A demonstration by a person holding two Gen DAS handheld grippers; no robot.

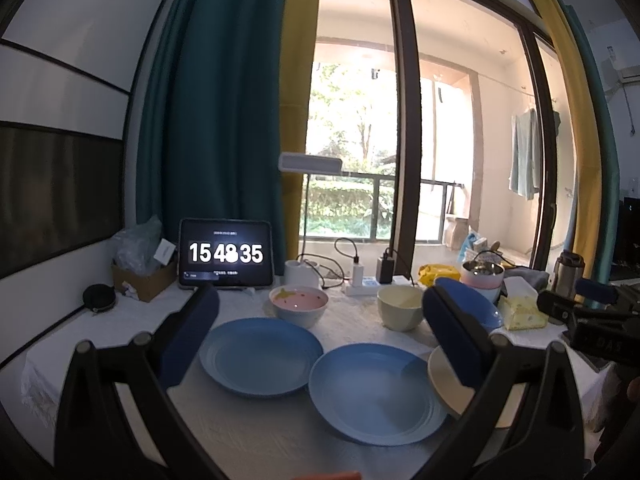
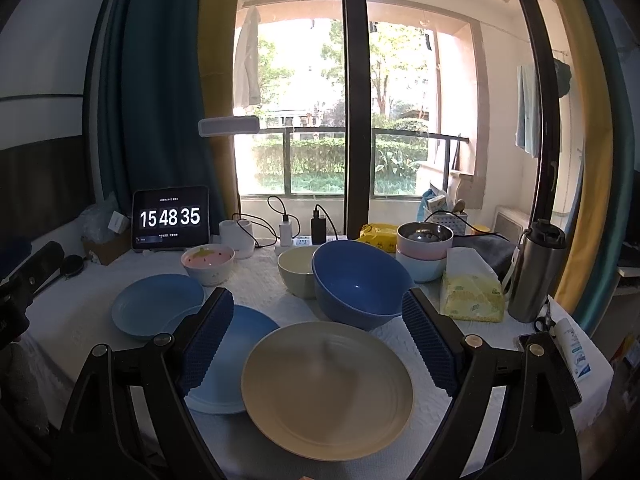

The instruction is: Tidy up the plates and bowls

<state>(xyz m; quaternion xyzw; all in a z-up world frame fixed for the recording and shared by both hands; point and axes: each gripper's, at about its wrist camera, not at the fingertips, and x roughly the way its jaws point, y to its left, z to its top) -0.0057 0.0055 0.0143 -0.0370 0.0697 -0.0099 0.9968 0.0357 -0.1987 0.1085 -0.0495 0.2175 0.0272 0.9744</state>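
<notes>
Two light blue plates (image 1: 261,355) (image 1: 376,392) lie side by side on the white tablecloth, with a beige plate (image 2: 326,388) to their right. Behind them stand a pink-lined bowl (image 1: 298,305), a cream bowl (image 1: 400,306) and a large dark blue bowl (image 2: 358,282). My left gripper (image 1: 320,332) hovers open above the two blue plates, holding nothing. My right gripper (image 2: 318,336) is open over the beige plate, its fingers apart on either side. In the right wrist view the two blue plates (image 2: 156,305) (image 2: 228,364) sit at the left.
A tablet clock (image 1: 225,254) leans at the back left beside a cardboard box (image 1: 144,280). Chargers and a power strip (image 1: 366,280) sit at the back. Stacked pastel bowls (image 2: 424,250), a tissue pack (image 2: 472,292) and a steel flask (image 2: 536,272) crowd the right side.
</notes>
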